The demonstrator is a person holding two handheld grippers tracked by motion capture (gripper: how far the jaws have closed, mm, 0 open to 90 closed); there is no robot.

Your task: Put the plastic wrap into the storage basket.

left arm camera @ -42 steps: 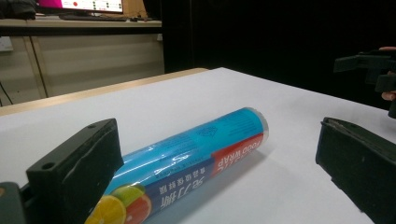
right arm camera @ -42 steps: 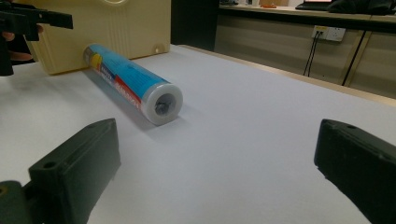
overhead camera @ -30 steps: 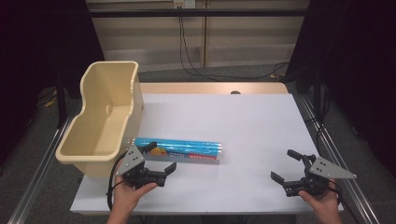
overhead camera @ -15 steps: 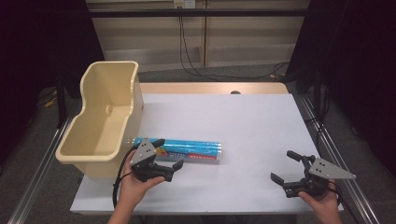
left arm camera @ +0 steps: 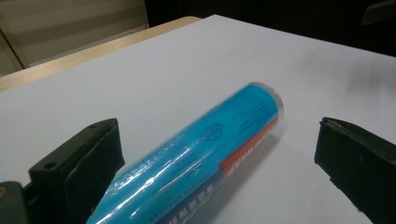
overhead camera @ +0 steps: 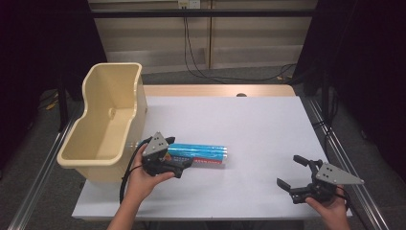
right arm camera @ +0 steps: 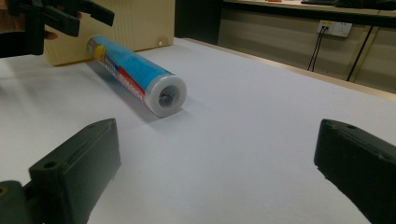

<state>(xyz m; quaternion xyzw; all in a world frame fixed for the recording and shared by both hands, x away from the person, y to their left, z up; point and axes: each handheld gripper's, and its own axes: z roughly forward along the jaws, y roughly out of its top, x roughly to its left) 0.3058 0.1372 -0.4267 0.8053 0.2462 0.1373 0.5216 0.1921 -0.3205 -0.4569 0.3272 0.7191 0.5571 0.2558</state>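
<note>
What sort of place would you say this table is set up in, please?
Probably a lab or data-recording workspace, not a home: a white-topped table on a metal rail frame, dark curtains at the sides, and wall sockets with hanging cables behind.

A white table (overhead camera: 249,124) bears a blue roll (overhead camera: 201,152) beside a cream bin (overhead camera: 103,143).

left gripper (overhead camera: 178,160) over the near end of the blue roll (overhead camera: 201,152), jaws apart. roll lies flat on the white table (overhead camera: 249,129), just beside the beige bin (overhead camera: 107,124). right gripper (overhead camera: 296,173) open, well apart, near right edge
</note>
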